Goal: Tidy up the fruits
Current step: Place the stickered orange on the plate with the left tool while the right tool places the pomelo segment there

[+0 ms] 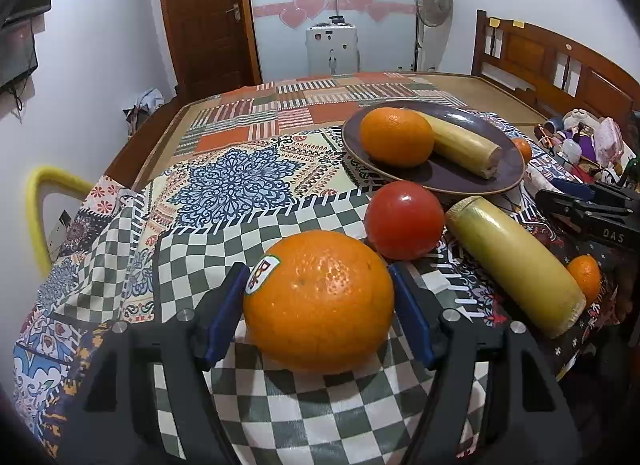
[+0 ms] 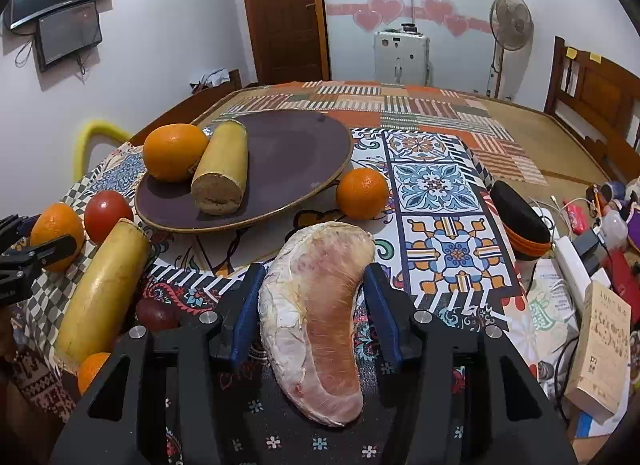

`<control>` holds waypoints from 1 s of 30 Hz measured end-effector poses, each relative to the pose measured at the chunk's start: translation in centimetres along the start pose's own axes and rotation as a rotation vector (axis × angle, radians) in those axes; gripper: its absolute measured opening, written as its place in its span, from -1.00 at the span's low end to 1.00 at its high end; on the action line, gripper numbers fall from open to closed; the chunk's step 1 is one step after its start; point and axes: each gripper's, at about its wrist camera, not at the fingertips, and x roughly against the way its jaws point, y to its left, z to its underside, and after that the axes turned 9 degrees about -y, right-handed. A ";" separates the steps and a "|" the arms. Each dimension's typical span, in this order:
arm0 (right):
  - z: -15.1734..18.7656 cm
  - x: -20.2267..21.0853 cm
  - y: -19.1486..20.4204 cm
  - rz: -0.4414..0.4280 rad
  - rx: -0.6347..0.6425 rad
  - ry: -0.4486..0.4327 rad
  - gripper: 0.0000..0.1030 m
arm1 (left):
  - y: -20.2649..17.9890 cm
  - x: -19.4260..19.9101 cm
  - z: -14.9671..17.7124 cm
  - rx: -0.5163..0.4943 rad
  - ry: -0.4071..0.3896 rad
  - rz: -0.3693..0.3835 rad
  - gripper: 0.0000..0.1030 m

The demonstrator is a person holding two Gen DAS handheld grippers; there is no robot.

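A large orange with a sticker (image 1: 320, 297) rests on the checked cloth, and my left gripper (image 1: 317, 271) is shut on it, blue pads against both sides. In the right wrist view a peeled pomelo segment (image 2: 316, 317) lies on the cloth between the pads of my open right gripper (image 2: 314, 271). The dark plate (image 1: 440, 181) (image 2: 296, 153) holds an orange (image 1: 396, 137) and a yellow cane piece (image 1: 464, 145). A red tomato (image 1: 404, 219), a second cane piece (image 1: 516, 261) and a small orange (image 1: 586, 273) lie beside the plate. Another small orange (image 2: 362, 193) sits at the plate's right edge.
A black and orange case (image 2: 520, 225), a power strip (image 2: 576, 261), a book box (image 2: 604, 349) and cables crowd the table's right side. A dark red fruit (image 2: 156, 313) lies by the cane. A yellow chair back (image 1: 40, 217) stands at the left edge.
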 end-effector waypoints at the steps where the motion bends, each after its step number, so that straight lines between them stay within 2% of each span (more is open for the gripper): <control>1: 0.0 0.1 0.1 -0.002 -0.004 -0.002 -0.15 | 0.1 -0.1 0.0 0.005 0.001 0.002 0.35; 7: -0.1 1.3 -0.8 -0.040 -0.044 -0.016 -0.30 | 0.2 0.1 -0.2 0.015 0.001 0.011 0.33; 9: -0.4 1.8 -0.8 -0.046 -0.039 -0.030 -0.49 | -0.1 0.4 -0.4 0.011 -0.011 0.023 0.33; 11: -0.9 2.4 -0.5 -0.040 -0.027 -0.043 -0.56 | -0.6 0.8 -0.8 0.005 -0.027 0.028 0.33; 19: -0.7 2.9 -1.5 -0.043 -0.047 -0.049 -0.58 | -2.1 1.7 -2.9 0.012 -0.086 0.074 0.33; 30: -3.3 3.3 -1.5 -0.068 -0.020 -0.106 -0.64 | -4.5 0.4 -5.7 0.020 -0.109 0.141 0.33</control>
